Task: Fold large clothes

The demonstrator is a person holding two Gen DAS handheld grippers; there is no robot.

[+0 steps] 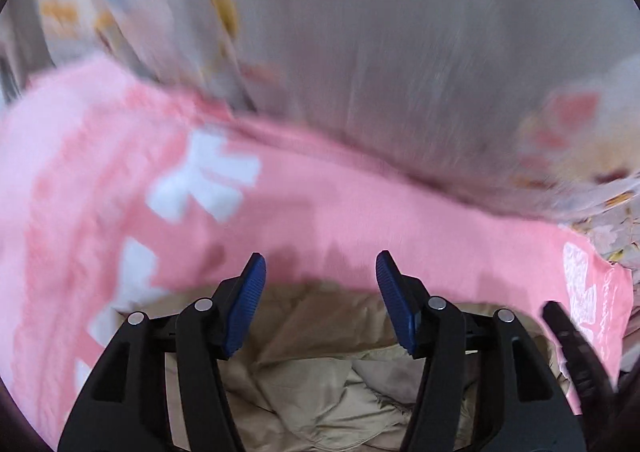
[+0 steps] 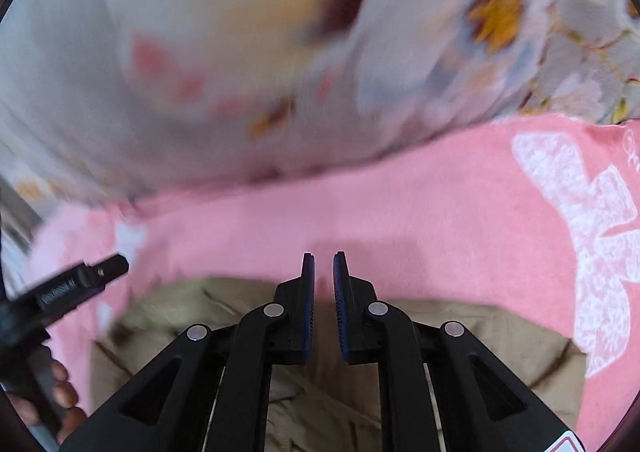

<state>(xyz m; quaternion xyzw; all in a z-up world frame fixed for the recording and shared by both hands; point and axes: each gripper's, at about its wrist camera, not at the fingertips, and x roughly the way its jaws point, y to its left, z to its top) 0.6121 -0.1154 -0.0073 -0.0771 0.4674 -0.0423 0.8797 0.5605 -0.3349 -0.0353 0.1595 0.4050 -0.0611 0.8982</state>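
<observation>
A beige garment (image 1: 320, 372) lies crumpled on a pink blanket (image 1: 340, 203) with white bow prints. It also shows in the right wrist view (image 2: 480, 352), under the gripper. My left gripper (image 1: 320, 272) is open and empty above the garment's far edge. My right gripper (image 2: 324, 268) is almost shut, a narrow gap between the pads, with nothing between them, above the garment's far edge. The left gripper's body (image 2: 80, 284) shows at the left of the right wrist view, held by a hand. Both views are motion-blurred.
A floral grey and white quilt (image 1: 380, 51) is bunched up beyond the pink blanket; it also shows in the right wrist view (image 2: 240, 51). The pink blanket (image 2: 400, 211) spreads to both sides. The right gripper's body (image 1: 572, 348) shows at the right edge.
</observation>
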